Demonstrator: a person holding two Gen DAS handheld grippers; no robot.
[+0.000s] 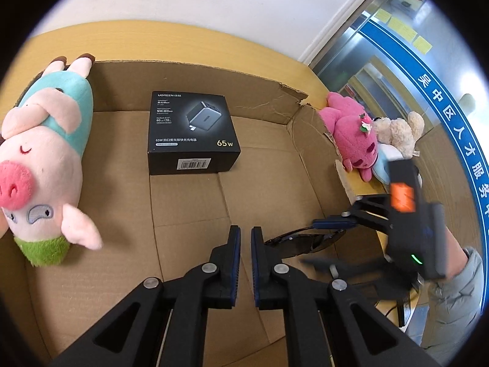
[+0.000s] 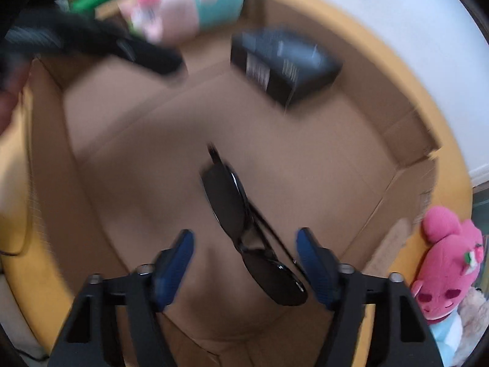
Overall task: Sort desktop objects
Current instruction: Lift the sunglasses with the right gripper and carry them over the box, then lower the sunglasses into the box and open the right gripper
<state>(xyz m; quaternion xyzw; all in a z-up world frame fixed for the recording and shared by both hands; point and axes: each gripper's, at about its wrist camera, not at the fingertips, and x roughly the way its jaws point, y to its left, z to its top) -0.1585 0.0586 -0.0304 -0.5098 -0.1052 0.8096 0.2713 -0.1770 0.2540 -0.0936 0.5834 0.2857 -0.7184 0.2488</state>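
Note:
A shallow cardboard box [image 1: 195,202] lies on a yellow table. In it are a black charger box [image 1: 191,131], a pink pig plush [image 1: 42,159] at the left, and dark sunglasses [image 1: 302,240]. In the right wrist view the sunglasses [image 2: 241,217] lie on the box floor between my right gripper's open blue-padded fingers; the gripper [image 2: 246,263] is not touching them. My left gripper [image 1: 245,241] hovers over the box floor, nearly closed and empty. The right gripper [image 1: 333,238] shows at the right in the left wrist view. The charger box [image 2: 281,61] and pig [image 2: 183,9] look blurred.
A pink strawberry-bear plush [image 1: 351,134] and a beige teddy [image 1: 400,131] lie on the table outside the box's torn right wall [image 1: 293,98]. The pink plush also shows in the right wrist view [image 2: 446,266]. A white wall and a glass door stand behind.

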